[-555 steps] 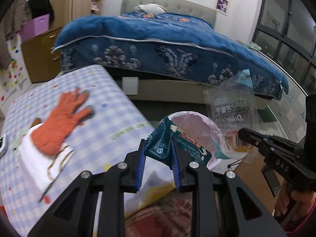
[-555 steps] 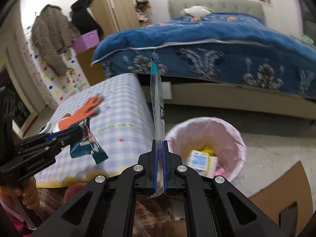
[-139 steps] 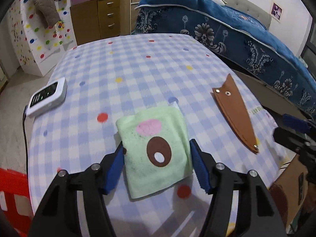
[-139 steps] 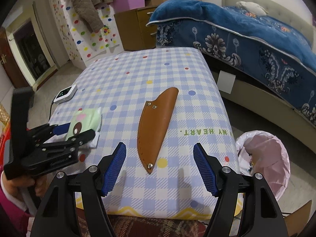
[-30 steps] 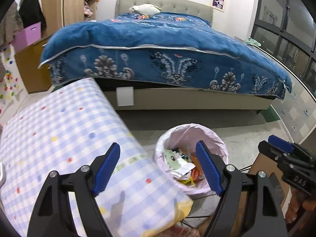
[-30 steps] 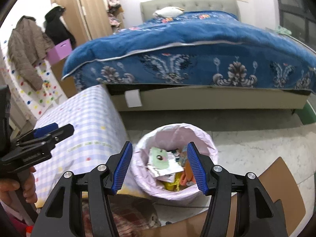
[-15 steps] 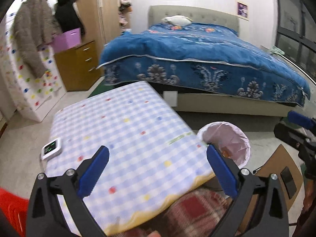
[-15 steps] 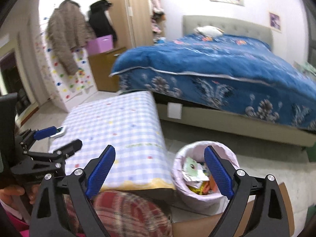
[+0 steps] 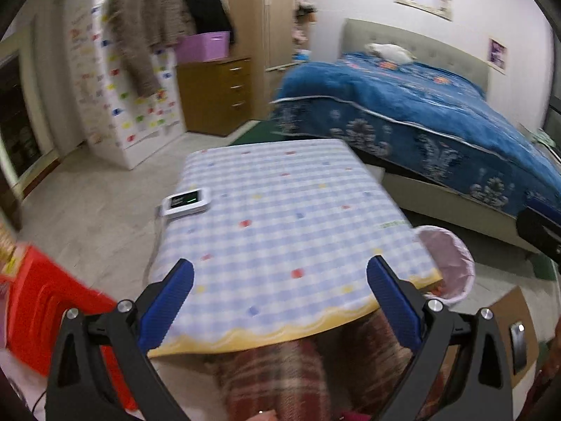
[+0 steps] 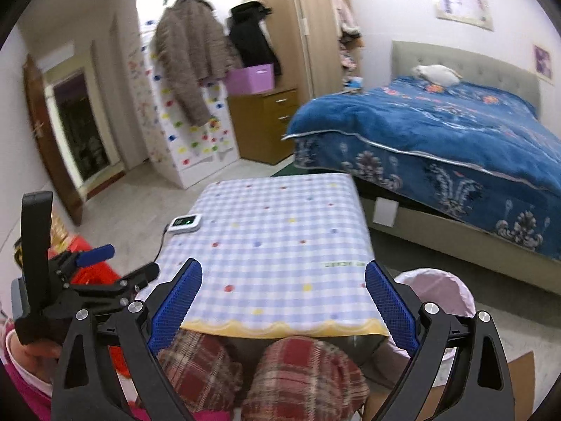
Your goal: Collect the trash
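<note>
The pink-lined trash bin (image 9: 452,263) stands on the floor at the right corner of the checked table (image 9: 280,210); it also shows in the right wrist view (image 10: 438,291). My left gripper (image 9: 280,298) is wide open and empty, held back above the table's near edge; it also shows at the left of the right wrist view (image 10: 105,266). My right gripper (image 10: 280,298) is wide open and empty above the table's near edge. Part of it shows at the right edge of the left wrist view (image 9: 540,228). No trash shows on the table.
A white device with a lit screen (image 9: 187,201) lies on the table's left edge, its cable hanging down. A blue bed (image 10: 438,133) is behind, a red object (image 9: 38,308) at left, cardboard (image 9: 519,333) on the floor at right. My plaid-clad knees (image 10: 263,375) are below.
Both grippers have pulled back and turned left, away from the bin; the whole table and the room's left side have come into view. Both stay open and empty.
</note>
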A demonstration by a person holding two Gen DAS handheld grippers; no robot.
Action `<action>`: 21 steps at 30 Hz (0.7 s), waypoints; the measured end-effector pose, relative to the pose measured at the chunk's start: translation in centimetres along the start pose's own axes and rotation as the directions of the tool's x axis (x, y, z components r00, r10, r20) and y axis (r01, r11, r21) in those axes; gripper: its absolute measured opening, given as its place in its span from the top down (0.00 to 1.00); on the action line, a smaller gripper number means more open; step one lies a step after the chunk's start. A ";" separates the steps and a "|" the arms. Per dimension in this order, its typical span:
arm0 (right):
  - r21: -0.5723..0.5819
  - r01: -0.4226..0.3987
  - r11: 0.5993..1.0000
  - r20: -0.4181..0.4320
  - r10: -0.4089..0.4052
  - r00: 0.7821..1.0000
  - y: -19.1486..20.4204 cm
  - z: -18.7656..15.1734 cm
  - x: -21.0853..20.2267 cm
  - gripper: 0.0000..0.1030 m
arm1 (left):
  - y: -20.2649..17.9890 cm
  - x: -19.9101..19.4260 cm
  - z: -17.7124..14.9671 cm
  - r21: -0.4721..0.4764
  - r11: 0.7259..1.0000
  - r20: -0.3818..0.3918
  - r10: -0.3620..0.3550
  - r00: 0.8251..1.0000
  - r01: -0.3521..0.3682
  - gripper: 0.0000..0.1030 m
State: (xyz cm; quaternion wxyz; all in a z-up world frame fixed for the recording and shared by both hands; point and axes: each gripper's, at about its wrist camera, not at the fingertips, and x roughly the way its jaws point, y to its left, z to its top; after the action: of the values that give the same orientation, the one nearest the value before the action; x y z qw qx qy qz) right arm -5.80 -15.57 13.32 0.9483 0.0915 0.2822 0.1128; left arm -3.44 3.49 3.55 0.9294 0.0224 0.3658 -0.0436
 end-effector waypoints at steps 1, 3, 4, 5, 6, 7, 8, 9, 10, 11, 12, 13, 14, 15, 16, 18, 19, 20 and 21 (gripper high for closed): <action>-0.015 -0.004 1.000 -0.005 0.004 1.000 0.6 -0.1 0.1 0.10 | 0.9 -0.2 -0.5 -0.018 1.000 -0.004 0.021 1.000 -0.021 0.07; -0.040 -0.008 0.999 -0.013 0.007 1.000 1.4 -0.3 0.3 0.10 | 2.0 -0.4 -0.9 -0.037 0.998 -0.012 0.044 0.999 -0.045 0.07; -0.046 -0.010 0.999 -0.016 0.010 1.000 1.7 -0.4 0.3 0.10 | 2.6 -0.4 -1.3 -0.048 0.997 -0.020 0.058 0.998 -0.059 0.07; -0.051 -0.015 0.999 -0.021 0.014 1.000 1.9 -0.5 0.5 0.10 | 2.9 -0.5 -1.4 -0.054 0.996 -0.026 0.064 0.998 -0.065 0.07; -0.053 -0.018 0.998 -0.025 0.017 1.000 2.1 -0.5 0.7 0.10 | 3.2 -0.4 -1.5 -0.059 0.996 -0.031 0.068 0.997 -0.070 0.07; -0.055 -0.021 0.998 -0.029 0.020 0.999 2.2 -0.6 0.8 0.10 | 3.5 -0.5 -1.6 -0.063 0.995 -0.034 0.073 0.997 -0.075 0.07; -0.056 -0.022 0.998 -0.032 0.020 0.999 2.4 -0.6 0.8 0.10 | 3.7 -0.5 -1.7 -0.067 0.995 -0.036 0.077 0.996 -0.080 0.07; -0.058 -0.024 0.998 -0.033 0.022 0.999 2.4 -0.6 0.9 0.10 | 3.9 -0.6 -1.6 -0.071 0.994 -0.036 0.079 0.996 -0.081 0.07; -0.060 -0.025 0.998 -0.034 0.023 0.999 2.4 -0.6 1.0 0.10 | 4.0 -0.6 -1.6 -0.072 0.994 -0.034 0.079 0.996 -0.081 0.07; -0.061 -0.026 0.998 -0.035 0.024 0.999 2.5 -0.6 1.0 0.10 | 3.9 -0.8 -1.6 -0.072 0.994 -0.030 0.079 0.996 -0.081 0.07; -0.063 -0.027 0.998 -0.035 0.024 0.999 2.6 -0.6 1.0 0.10 | 3.9 -0.9 -1.5 -0.072 0.994 -0.027 0.078 0.997 -0.080 0.07; -0.065 -0.026 0.998 -0.035 0.023 0.999 2.6 -0.6 1.0 0.10 | 3.9 -0.9 -1.5 -0.071 0.995 -0.025 0.075 0.997 -0.077 0.07; -0.065 -0.023 0.998 -0.035 0.021 0.999 2.6 -0.6 0.9 0.10 | 3.8 -1.0 -1.4 -0.070 0.995 -0.022 0.072 0.997 -0.073 0.07; -0.064 -0.021 0.998 -0.034 0.019 0.999 2.7 -0.6 0.9 0.10 | 3.7 -1.0 -1.4 -0.069 0.995 -0.021 0.070 0.997 -0.071 0.07; -0.063 -0.018 0.998 -0.034 0.016 0.999 2.5 -0.5 0.9 0.10 | 3.6 -1.0 -1.4 -0.068 0.995 -0.019 0.067 0.998 -0.068 0.07; -0.059 -0.014 0.998 -0.036 0.012 0.999 2.2 -0.5 1.1 0.10 | 3.5 -1.0 -1.3 -0.065 0.996 -0.020 0.063 0.998 -0.064 0.07; -0.058 -0.012 0.998 -0.036 0.010 0.999 2.2 -0.5 1.1 0.10 | 3.5 -1.0 -1.3 -0.064 0.996 -0.020 0.062 0.998 -0.063 0.07; -0.057 -0.010 0.998 -0.038 0.008 0.999 2.2 -0.6 1.1 0.10 | 3.4 -1.0 -1.3 -0.064 0.996 -0.019 0.062 0.998 -0.063 0.07; -0.057 -0.009 0.998 -0.042 0.006 0.999 2.2 -0.6 1.2 0.10 | 3.4 -0.9 -1.3 -0.063 0.996 -0.019 0.062 0.998 -0.063 0.07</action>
State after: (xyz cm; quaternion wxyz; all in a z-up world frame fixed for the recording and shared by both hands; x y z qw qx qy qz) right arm -5.48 -13.07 12.72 0.9440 0.0630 0.2984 0.1263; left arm -4.66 7.03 3.29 0.9273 0.0045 0.3743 -0.0028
